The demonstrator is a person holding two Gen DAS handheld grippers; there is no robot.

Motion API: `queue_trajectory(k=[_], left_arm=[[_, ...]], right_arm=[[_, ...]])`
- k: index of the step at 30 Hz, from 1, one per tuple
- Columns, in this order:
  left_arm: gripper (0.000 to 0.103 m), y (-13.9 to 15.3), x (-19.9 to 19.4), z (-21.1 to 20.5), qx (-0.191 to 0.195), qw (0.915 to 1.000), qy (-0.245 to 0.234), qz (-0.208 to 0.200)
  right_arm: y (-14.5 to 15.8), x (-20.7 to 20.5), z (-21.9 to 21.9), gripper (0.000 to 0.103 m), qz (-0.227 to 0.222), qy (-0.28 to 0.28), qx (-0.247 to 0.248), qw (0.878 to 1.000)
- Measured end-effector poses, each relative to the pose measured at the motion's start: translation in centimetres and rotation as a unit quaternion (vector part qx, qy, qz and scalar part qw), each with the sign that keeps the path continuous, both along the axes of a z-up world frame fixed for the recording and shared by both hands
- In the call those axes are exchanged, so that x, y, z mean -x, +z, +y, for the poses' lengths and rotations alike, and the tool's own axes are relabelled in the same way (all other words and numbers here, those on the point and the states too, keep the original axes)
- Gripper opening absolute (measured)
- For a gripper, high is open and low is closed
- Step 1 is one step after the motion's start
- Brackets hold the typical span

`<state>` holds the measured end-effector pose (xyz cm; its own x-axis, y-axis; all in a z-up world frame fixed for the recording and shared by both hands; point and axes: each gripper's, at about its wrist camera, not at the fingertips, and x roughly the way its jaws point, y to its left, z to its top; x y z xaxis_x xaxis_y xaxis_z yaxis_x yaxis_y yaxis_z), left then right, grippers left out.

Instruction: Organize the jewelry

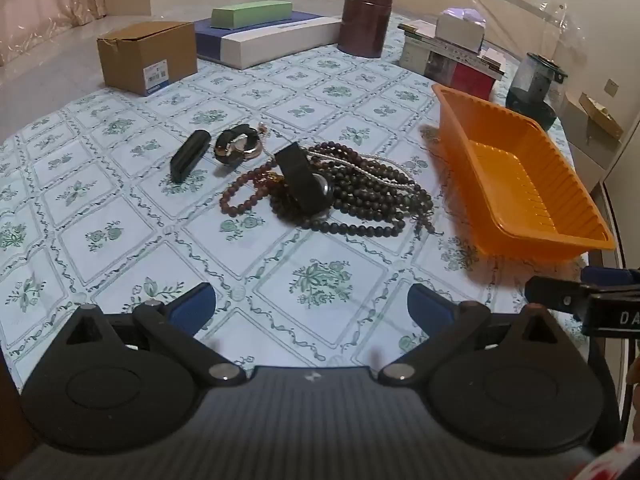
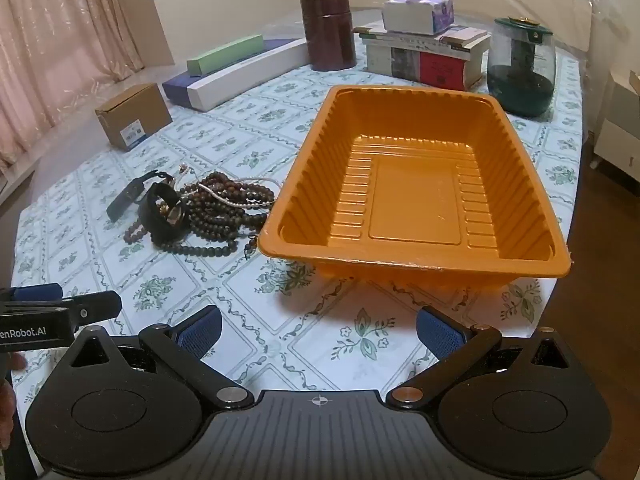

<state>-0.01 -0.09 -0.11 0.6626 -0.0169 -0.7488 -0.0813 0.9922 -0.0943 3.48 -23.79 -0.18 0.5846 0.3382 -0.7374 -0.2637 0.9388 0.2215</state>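
- Jewelry pile (image 1: 320, 184): it lies on the bench (image 1: 120, 240), ahead of the left gripper (image 1: 312, 304) and apart from it; nothing sits between either pair of jaws.
- The left gripper's jaws stand wide, blue pads far apart, above bare tablecloth and tilted down toward the pile.
- The right gripper (image 2: 318, 330) also has its jaws spread wide and holding nothing; it hovers over the cloth just short of the near rim of the orange tray (image 2: 416, 196).
- Each gripper shows at the edge of the other's view, so the two sit side by side.
- In the pile, dark bead strands (image 1: 372, 196) are tangled with a thin pale bead string (image 1: 384, 176); a reddish-brown bead bracelet (image 1: 240, 196) lies at its left edge.
- A black-strapped watch (image 1: 308, 180) rests on top of the beads.
- A second watch with a rose-gold rim (image 1: 236, 146) lies just left of the pile, and a black oblong case (image 1: 188, 156) beside that.
- The orange tray stands right of the pile, close to the beads; whether they touch I cannot tell.
- Along the far side of the bench: a cardboard box (image 1: 148, 56), a green box (image 1: 252, 14) on flat blue and white boxes (image 1: 276, 42), a brown canister (image 1: 366, 18), a tissue box (image 2: 418, 10) on stacked books (image 2: 424, 56), and a glass jar (image 2: 520, 68).
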Motion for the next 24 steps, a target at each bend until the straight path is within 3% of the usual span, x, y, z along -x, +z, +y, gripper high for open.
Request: queue_trajectory(k=[24], left_arm=[[0.1, 0.21, 0.13, -0.54, 0.004, 1.0, -0.002, 0.005]], right_arm=[[0.08, 0.1, -0.14, 0.103, -0.001, 0.0, 0.004, 1.0]])
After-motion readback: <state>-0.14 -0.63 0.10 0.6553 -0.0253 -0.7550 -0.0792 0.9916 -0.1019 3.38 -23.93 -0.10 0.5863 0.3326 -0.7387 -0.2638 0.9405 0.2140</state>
